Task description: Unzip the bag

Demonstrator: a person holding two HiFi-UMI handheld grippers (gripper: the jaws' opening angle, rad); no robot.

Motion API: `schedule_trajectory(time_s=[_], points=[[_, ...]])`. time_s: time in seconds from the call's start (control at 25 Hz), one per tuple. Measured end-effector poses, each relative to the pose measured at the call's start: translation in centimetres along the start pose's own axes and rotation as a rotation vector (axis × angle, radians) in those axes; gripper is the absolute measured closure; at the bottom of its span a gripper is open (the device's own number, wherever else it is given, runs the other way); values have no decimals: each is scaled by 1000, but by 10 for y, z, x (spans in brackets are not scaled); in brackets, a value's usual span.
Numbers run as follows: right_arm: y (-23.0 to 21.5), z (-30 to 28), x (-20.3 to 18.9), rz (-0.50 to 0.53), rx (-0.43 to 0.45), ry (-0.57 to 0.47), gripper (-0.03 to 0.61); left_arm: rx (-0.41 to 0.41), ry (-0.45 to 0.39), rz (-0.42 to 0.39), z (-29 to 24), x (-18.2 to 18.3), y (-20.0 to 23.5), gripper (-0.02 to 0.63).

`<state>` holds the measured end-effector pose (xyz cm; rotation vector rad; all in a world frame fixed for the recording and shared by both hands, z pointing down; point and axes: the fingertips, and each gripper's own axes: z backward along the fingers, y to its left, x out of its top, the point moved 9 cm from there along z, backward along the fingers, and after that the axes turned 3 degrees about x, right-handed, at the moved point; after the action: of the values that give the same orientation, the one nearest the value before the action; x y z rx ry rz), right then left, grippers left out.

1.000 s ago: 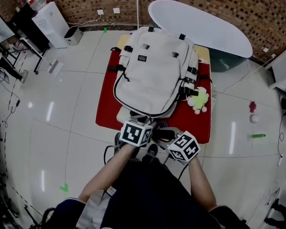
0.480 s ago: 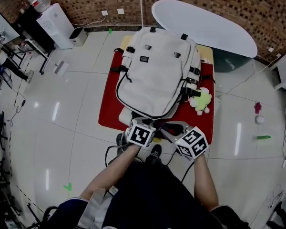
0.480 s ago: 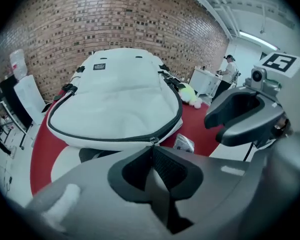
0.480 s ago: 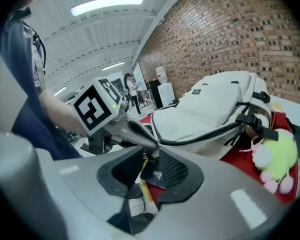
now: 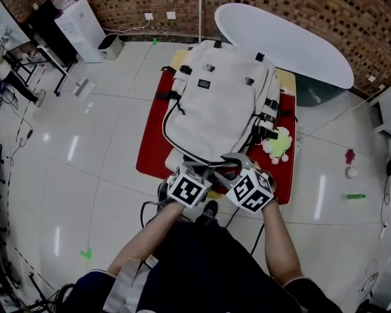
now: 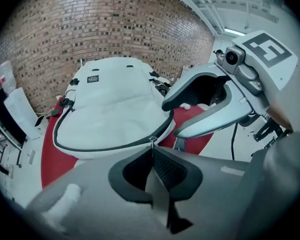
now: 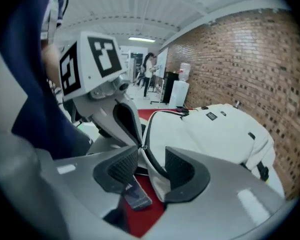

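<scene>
A cream backpack (image 5: 218, 106) with a dark zipper line lies flat on a red mat (image 5: 153, 142). At its near edge my left gripper (image 5: 199, 169) is shut on the small metal zipper pull (image 6: 151, 142); its jaws have just been closing onto it. My right gripper (image 5: 233, 163) stands right beside it, its jaws having just been opening. In the right gripper view its pads (image 7: 182, 170) sit either side of the bag's near edge (image 7: 157, 174) with a gap. The right gripper (image 6: 171, 119) also shows in the left gripper view.
A white oval table (image 5: 287, 41) stands behind the bag. A green and white plush toy (image 5: 277, 142) lies on the mat's right side. A dark flat object (image 7: 135, 196) lies on the mat under my right gripper. Small items (image 5: 354, 196) lie on the floor at right.
My right gripper has moved left and up to the bag's near edge and rolled over. The left gripper has stayed at the zipper end.
</scene>
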<state>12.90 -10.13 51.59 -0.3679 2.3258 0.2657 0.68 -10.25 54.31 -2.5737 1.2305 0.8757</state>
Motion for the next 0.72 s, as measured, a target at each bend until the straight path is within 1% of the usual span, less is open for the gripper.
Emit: schedule_trajectory(time_s=[0.12, 0.16, 0.2, 0.24, 0.36, 0.48, 0.6, 0.72], points=[[4, -19, 0, 181, 4, 104, 413, -19, -2, -26, 5, 3, 2, 597], [4, -24, -2, 222, 4, 129, 416, -30, 0, -33, 6, 4, 3, 597], [3, -26, -4, 249, 7, 146, 444, -42, 3, -42, 7, 6, 5, 597], [3, -27, -5, 262, 13, 156, 458, -55, 3, -50, 7, 7, 7, 595], [3, -25, -3, 267, 22, 177, 480, -89, 7, -62, 11, 9, 16, 597], [2, -23, 0, 260, 21, 194, 488, -122, 18, -63, 13, 6, 27, 595], [-1, -20, 2, 241, 20, 205, 492, -163, 7, -54, 15, 8, 34, 595], [-4, -18, 4, 224, 20, 216, 497, -175, 5, -47, 19, 8, 48, 597]])
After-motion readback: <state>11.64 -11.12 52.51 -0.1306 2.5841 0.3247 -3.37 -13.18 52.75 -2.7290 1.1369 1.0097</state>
